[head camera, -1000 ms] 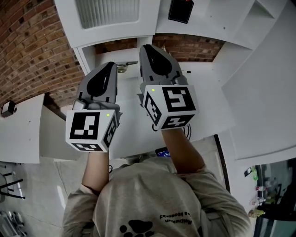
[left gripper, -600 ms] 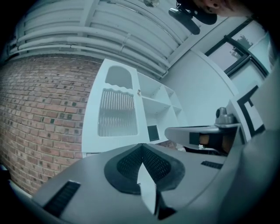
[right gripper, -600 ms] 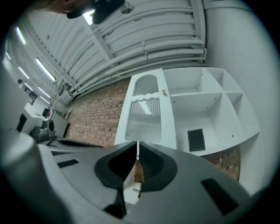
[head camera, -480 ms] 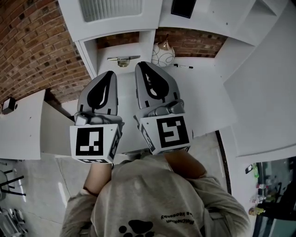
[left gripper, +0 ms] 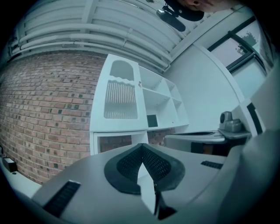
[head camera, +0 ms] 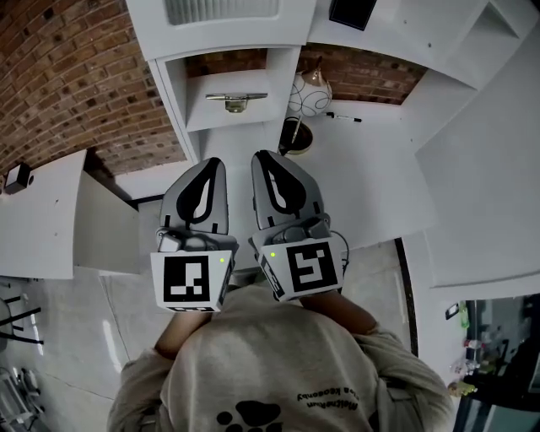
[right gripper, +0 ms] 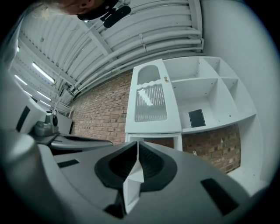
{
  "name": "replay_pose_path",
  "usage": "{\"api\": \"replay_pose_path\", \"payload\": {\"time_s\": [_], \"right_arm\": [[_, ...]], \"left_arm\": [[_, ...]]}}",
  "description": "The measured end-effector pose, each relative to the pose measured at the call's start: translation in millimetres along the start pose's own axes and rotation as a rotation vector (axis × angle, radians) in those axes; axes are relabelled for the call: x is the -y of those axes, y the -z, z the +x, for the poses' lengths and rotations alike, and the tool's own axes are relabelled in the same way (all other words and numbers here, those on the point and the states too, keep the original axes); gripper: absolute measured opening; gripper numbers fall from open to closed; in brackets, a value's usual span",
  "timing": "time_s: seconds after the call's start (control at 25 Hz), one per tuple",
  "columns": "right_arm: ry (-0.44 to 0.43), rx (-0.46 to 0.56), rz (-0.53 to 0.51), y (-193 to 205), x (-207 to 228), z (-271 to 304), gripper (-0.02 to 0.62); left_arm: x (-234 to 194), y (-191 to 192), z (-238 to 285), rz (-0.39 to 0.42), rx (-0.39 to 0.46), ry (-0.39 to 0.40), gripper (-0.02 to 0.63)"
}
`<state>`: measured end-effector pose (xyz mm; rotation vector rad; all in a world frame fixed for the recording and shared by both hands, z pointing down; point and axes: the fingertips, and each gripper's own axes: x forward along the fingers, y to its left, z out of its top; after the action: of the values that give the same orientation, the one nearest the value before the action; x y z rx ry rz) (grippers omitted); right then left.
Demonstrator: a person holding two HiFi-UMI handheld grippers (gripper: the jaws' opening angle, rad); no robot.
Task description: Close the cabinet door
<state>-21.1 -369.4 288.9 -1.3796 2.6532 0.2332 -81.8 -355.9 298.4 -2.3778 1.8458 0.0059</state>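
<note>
The white cabinet door (right gripper: 151, 103) with a ribbed panel lies flush with the cabinet front, a small knob (right gripper: 166, 79) at its edge. It also shows in the left gripper view as the ribbed door (left gripper: 120, 98) and at the top of the head view as the same panel (head camera: 221, 10). My left gripper (head camera: 213, 162) and right gripper (head camera: 263, 156) are side by side close to the person's chest, well back from the cabinet. Both point level at it. The left gripper (left gripper: 141, 146) and right gripper (right gripper: 137, 144) are shut with nothing between the pads.
Open white shelf compartments (right gripper: 205, 94) adjoin the door, one holding a black square item (right gripper: 196, 117). Below the door a niche holds a brass piece (head camera: 236, 101). A patterned vase (head camera: 310, 89), a dark bowl (head camera: 295, 135) and a pen (head camera: 344, 117) stand on the white counter. Brick wall (head camera: 59, 76) at left.
Both grippers have drawn back from the cabinet toward the person's body and sunk lower. The vase, bowl and niche, hidden behind them before, now show.
</note>
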Motion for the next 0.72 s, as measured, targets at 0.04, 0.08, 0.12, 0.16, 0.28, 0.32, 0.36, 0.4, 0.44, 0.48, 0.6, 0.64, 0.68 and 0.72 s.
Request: {"api": "replay_pose_path", "payload": {"time_s": [0.04, 0.08, 0.12, 0.16, 0.28, 0.32, 0.36, 0.4, 0.44, 0.48, 0.6, 0.64, 0.68, 0.72], "right_arm": [[0.004, -0.001, 0.002, 2, -1, -2, 0.028], [0.008, -0.001, -0.004, 3, -1, -4, 0.025], [0.013, -0.002, -0.015, 5, -2, -5, 0.02], [0.018, -0.004, -0.025, 7, -3, -7, 0.018], [0.021, -0.01, -0.028, 12, -4, -9, 0.018], [0.023, -0.013, -0.025, 14, -4, -10, 0.018], [0.024, -0.015, -0.023, 15, -3, -10, 0.018], [0.025, -0.016, -0.023, 15, -3, -11, 0.018], [0.024, -0.015, -0.023, 15, -3, -11, 0.018], [0.024, -0.014, -0.024, 14, -3, -11, 0.018], [0.026, -0.014, -0.028, 13, -2, -12, 0.017], [0.028, -0.014, -0.027, 14, -1, -13, 0.018], [0.03, -0.015, -0.027, 14, -1, -13, 0.018], [0.031, -0.016, -0.028, 14, -1, -13, 0.018]], "left_arm": [[1, 5, -2, -0.001, -0.003, 0.0, 0.008], [2, 9, -3, -0.004, -0.009, 0.001, 0.008], [4, 13, -4, -0.009, -0.016, 0.005, 0.006], [6, 16, -4, -0.014, -0.022, 0.009, 0.008], [10, 21, -3, -0.022, -0.025, 0.021, 0.008], [11, 21, -3, -0.023, -0.022, 0.024, 0.008], [11, 20, -3, -0.021, -0.017, 0.026, 0.008], [11, 20, -3, -0.02, -0.012, 0.028, 0.008], [12, 19, -3, -0.024, -0.009, 0.028, 0.008], [12, 19, -3, -0.027, -0.008, 0.027, 0.008], [15, 17, -2, -0.021, -0.01, 0.036, 0.008], [16, 18, -2, -0.019, -0.011, 0.041, 0.008], [17, 18, -1, -0.015, -0.01, 0.047, 0.006], [18, 18, -1, -0.01, -0.01, 0.052, 0.008]]}}
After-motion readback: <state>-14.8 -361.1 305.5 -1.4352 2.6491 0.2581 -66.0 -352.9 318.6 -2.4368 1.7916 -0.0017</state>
